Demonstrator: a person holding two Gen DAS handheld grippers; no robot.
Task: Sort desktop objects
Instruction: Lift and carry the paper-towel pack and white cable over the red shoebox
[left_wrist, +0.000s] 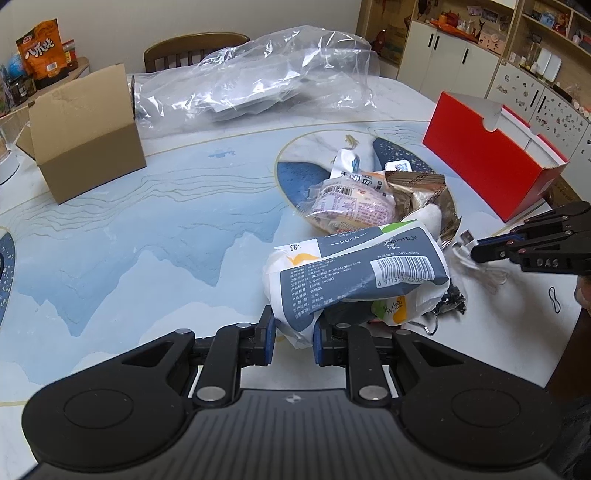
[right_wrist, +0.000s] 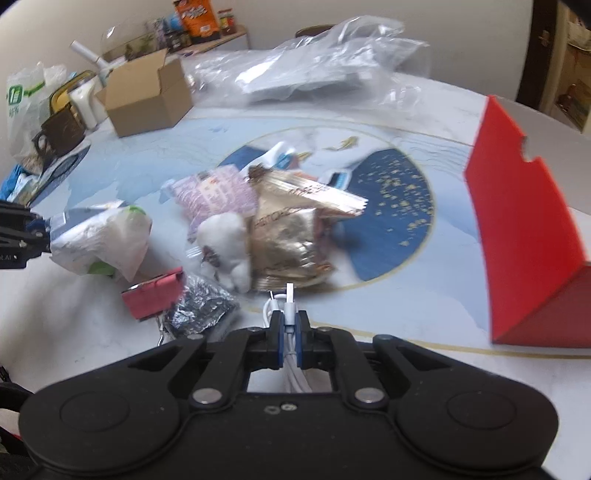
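Tissue pack (left_wrist: 354, 273) pinched in left jaws; white cable (right_wrist: 290, 314) in right jaws.

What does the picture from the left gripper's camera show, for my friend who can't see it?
The left gripper is shut on a white and grey tissue pack above a blue and white table. Behind it lies a pile of snack packets, with a cardboard box left and a red box right.

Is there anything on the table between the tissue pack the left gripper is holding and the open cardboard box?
Nothing visible. The tissue pack sits in the left gripper; only bare table lies between it and the cardboard box.
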